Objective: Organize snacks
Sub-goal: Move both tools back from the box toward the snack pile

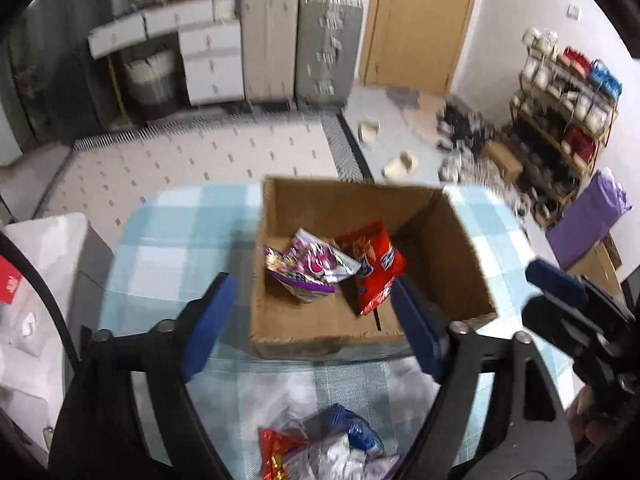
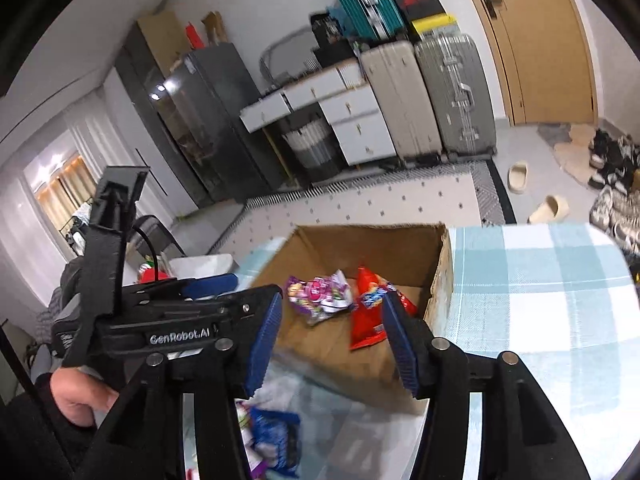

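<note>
Both my claws, left (image 1: pixel 312 320) and right (image 2: pixel 328 336), hang released before the box (image 1: pixel 360 332), loose snacks (image 1: pixel 328 448) heaped beneath them.

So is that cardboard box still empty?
No, the cardboard box already holds a purple snack packet and a red snack packet lying on its bottom.

- Cardboard box (image 1: pixel 460 248): plain brown, inside and out.
- Tablecloth (image 1: pixel 180 232): pale blue and white check.
- Snack bag (image 1: pixel 310 266) in box: purple, pink and silver print.
- Second bag (image 1: pixel 376 268) in box: red, small blue patch.
- Left gripper (image 1: pixel 316 320) and right gripper (image 2: pixel 332 336): black frames, blue pads.
- Snack pile (image 1: pixel 332 452) on the cloth: red, blue, silvery; blurred, perhaps some purple.
- Rug (image 2: pixel 400 200): cream with small dark dots.
- Door (image 1: pixel 420 20): tan wood.
</note>
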The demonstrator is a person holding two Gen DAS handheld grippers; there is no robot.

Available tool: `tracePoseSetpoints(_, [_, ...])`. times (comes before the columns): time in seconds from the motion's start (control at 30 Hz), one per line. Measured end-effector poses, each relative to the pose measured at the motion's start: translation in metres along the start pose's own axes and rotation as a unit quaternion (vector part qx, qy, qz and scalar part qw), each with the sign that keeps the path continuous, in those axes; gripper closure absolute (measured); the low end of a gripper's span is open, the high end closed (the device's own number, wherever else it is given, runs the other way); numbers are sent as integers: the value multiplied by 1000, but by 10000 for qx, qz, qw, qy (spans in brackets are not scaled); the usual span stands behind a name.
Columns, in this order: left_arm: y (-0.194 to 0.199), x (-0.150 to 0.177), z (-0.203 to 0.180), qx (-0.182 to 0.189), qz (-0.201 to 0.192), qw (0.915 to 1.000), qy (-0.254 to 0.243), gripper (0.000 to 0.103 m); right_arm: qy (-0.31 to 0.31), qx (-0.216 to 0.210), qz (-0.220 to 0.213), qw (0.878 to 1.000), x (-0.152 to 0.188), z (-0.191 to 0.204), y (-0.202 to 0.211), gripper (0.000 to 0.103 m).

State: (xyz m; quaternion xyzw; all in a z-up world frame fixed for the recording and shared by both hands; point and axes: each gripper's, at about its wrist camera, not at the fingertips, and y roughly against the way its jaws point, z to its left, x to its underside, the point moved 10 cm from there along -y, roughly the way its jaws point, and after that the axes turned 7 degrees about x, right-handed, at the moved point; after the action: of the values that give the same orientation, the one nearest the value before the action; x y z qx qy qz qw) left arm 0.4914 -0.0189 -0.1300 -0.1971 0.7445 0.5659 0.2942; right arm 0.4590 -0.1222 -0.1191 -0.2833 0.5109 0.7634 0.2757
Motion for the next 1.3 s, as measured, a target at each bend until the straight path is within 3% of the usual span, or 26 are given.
tracePoseSetpoints(0.17, [66,9,0,-112,-623,9979,-118,20,237,-148,-303,9991,10,26,55,44])
tracePoseSetpoints(0.33, [118,22,-5,-238,-769,9963,-310,20,304,-282,-599,9973,21,50,107,37])
tracePoseSetpoints(0.57, [201,67,-5,-389,-1058,9936,-44,14,382,-459,-972,9935,53,84,171,31])
tracePoseSetpoints(0.67, [231,87,-4,-406,-1208,9918,26,3,385,-522,-1052,9923,73,95,191,26])
tracePoseSetpoints(0.77, [264,109,-4,-463,-1469,9881,15,1,411,-524,-1120,9915,91,104,206,21])
tracePoseSetpoints(1.07, [322,179,-2,-571,-1750,9829,-35,1,542,-300,-1232,9904,148,109,232,12])
tracePoseSetpoints(1.3, [315,239,4,-610,-1532,9863,-5,1,563,-289,-997,9930,189,102,228,11])
